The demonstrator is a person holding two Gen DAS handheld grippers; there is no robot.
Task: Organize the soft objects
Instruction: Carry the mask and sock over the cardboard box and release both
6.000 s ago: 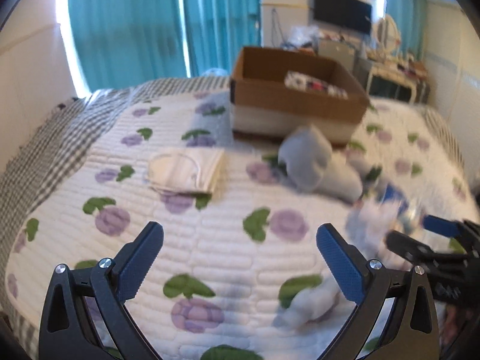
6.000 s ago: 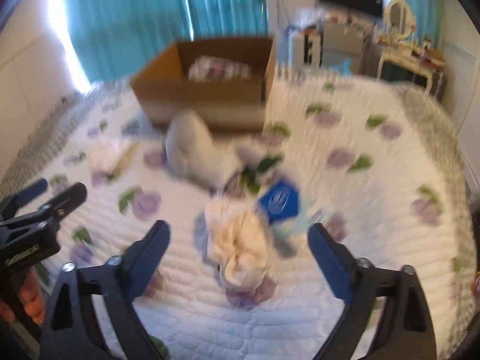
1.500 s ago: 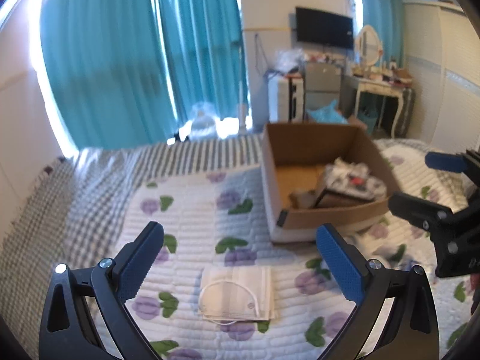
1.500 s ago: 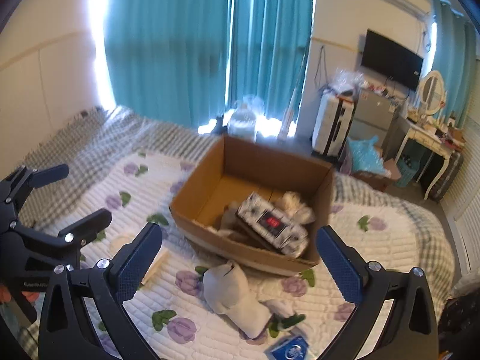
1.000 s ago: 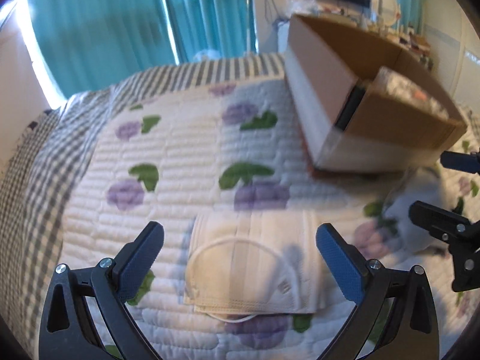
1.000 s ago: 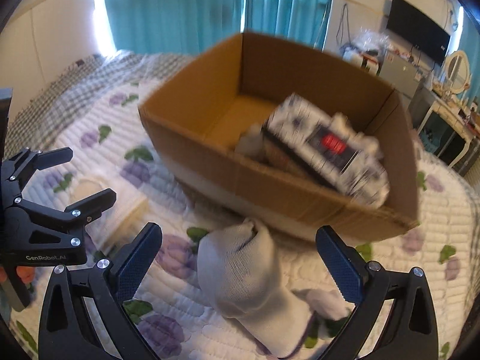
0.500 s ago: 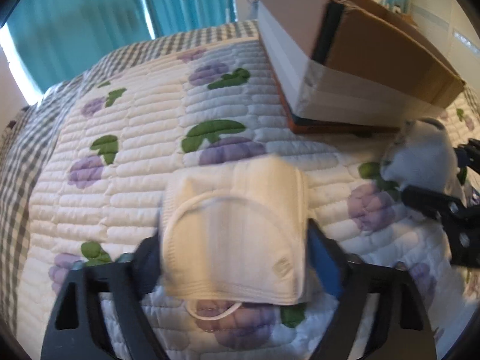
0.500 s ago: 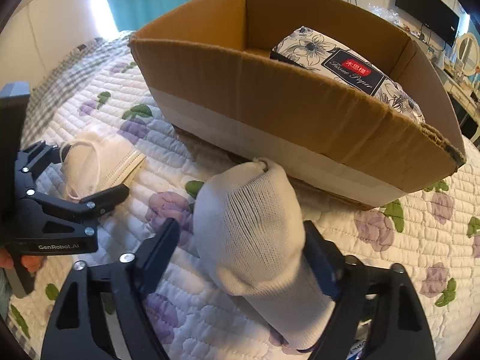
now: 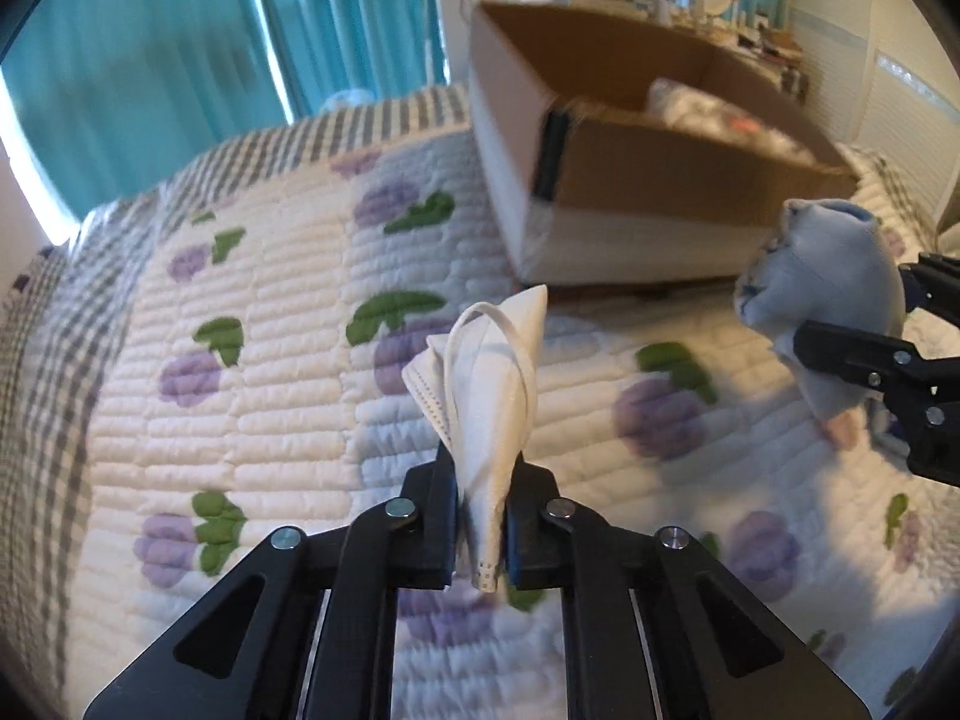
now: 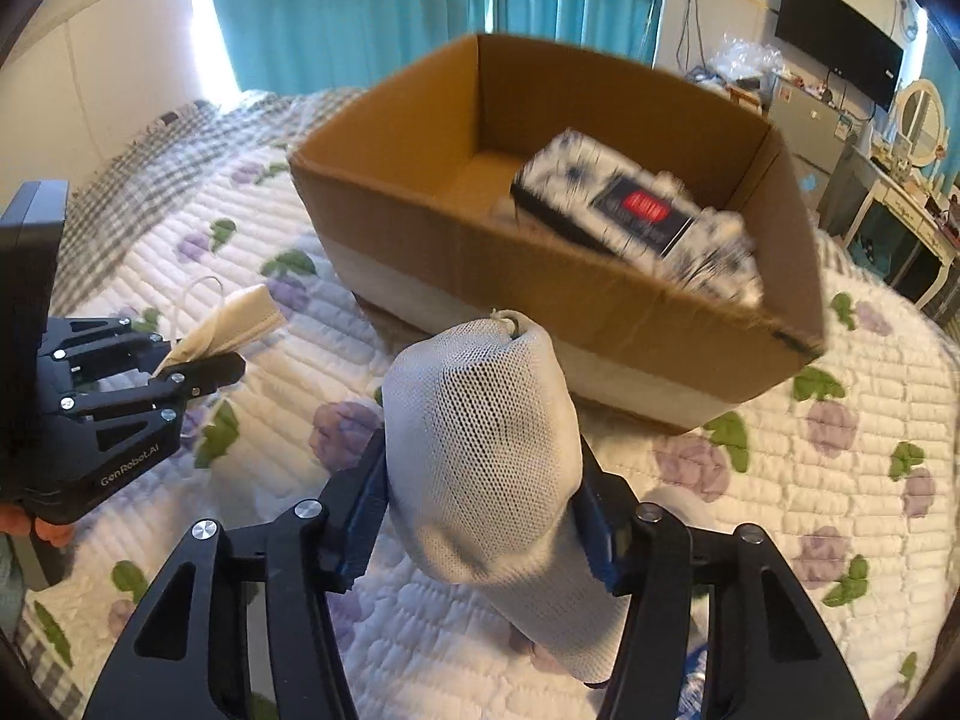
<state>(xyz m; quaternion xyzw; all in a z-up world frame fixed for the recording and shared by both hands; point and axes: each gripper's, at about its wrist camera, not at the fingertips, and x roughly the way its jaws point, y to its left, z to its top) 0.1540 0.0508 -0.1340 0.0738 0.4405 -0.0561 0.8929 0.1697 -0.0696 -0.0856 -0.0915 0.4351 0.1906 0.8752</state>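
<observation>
My left gripper (image 9: 480, 510) is shut on a white face mask (image 9: 492, 378), which is folded upright and lifted above the quilt; the mask also shows in the right wrist view (image 10: 234, 318). My right gripper (image 10: 480, 516) is shut on a grey mesh sock (image 10: 486, 456), held above the quilt; the sock also shows in the left wrist view (image 9: 828, 294). An open cardboard box (image 10: 456, 240) stands just behind both, with a floral tissue pack (image 10: 642, 216) inside.
The bed has a white quilt with purple flowers (image 9: 288, 312) and a grey checked blanket (image 9: 54, 360) along its left side. Teal curtains (image 10: 360, 6), a TV (image 10: 840, 36) and a cluttered dresser (image 10: 906, 192) stand beyond the bed.
My left gripper has shut on the face mask and lifted it off the quilt. My right gripper has shut on the sock and raised it. Both views now look down into the box.
</observation>
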